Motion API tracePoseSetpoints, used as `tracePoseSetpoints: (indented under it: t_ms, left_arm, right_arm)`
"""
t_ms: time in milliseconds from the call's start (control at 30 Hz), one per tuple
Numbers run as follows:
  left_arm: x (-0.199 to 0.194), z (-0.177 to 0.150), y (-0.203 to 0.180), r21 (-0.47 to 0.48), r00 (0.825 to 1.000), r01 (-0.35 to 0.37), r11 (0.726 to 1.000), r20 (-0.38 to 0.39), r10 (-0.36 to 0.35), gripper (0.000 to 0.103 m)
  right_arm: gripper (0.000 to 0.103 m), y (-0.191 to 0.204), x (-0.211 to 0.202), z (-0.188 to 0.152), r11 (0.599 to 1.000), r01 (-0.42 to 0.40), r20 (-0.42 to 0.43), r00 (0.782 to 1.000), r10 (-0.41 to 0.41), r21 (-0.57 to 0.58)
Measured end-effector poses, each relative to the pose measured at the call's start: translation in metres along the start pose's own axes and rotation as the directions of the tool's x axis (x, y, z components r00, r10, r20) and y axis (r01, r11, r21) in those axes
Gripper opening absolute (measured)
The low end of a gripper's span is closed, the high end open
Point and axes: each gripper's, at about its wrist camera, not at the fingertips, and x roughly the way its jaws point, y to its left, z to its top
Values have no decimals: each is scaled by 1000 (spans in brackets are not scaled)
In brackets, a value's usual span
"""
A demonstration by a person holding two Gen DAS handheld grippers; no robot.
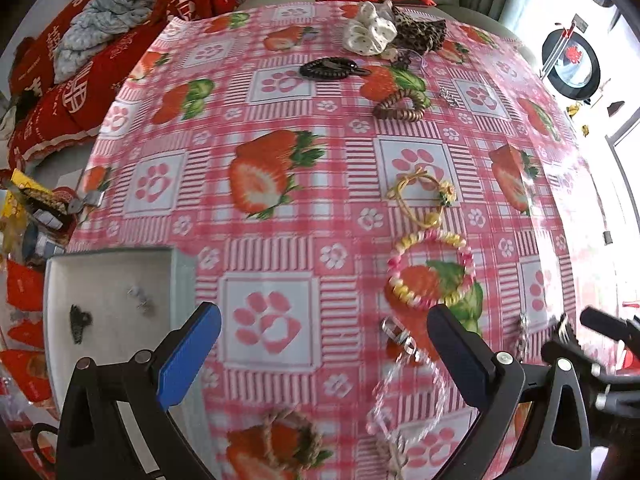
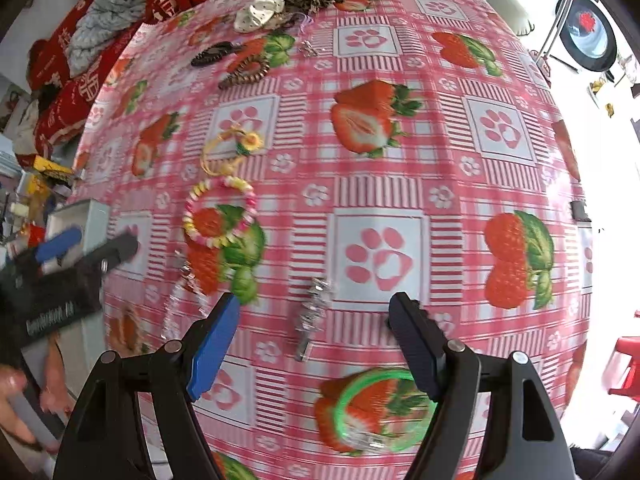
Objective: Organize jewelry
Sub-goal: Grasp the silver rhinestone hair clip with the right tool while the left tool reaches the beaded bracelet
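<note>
My left gripper [image 1: 324, 320] is open and empty above the tablecloth, beside the white jewelry box [image 1: 60, 280], which holds a dark piece [image 1: 79, 322] and small silver earrings [image 1: 140, 298]. A clear bead bracelet [image 1: 408, 392] lies between its fingers, a pink-yellow bead bracelet [image 1: 430, 268] just beyond. My right gripper [image 2: 316, 312] is open and empty over a silver metal piece [image 2: 314, 312]. A green bangle [image 2: 384, 412] lies by its right finger. The pink-yellow bracelet [image 2: 220, 216] and the left gripper [image 2: 88, 250] show at left.
A yellow cord bracelet [image 1: 424, 196], brown coil hair tie [image 1: 400, 106], black hair tie [image 1: 328, 68], white scrunchie [image 1: 370, 28] and leopard scrunchie [image 1: 420, 32] lie farther back. Red cushions [image 1: 60, 92] sit past the table's left edge. A woven bracelet [image 1: 288, 436] lies near me.
</note>
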Motion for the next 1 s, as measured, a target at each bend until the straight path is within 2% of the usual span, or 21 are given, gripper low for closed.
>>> tracePoseSetpoints:
  t_ms: [367,400,600,633,700,833,1000]
  left_arm:
    - [33,17,-32,52,1000,3,999,-19,-2,103]
    - [34,18,-34,56,1000,1,998,-18,0,100]
    - [48,24,-44,71,1000,-1,997,-30,4,98]
    - [50,24,-45,75,999,0,997,-32,3,96]
    - [54,24,-48,86,999,0,996,-47,4,84]
    - [55,22,-49,77,999,19,997,-50,-15,82]
    - [50,19,-58,100,998,45,994,-45,-41,61]
  right_arm:
    - [80,3,29,-8,999,5,-42,999,-7,-37]
    - [79,4,32,-9,999,10,-46,999,-12,-40]
    - [72,8,43,-14,999,32,-61,998,-34,-37]
    - [72,10,44,-15,998,42,-56,997,-44,-42]
    - [72,14,45,-16,996,65,-47,997,-68,-58]
    - [60,22,47,-19,988,121,-33,992,-125,-91]
    - [38,31,47,-23,981,140,-22,989,-144,-137]
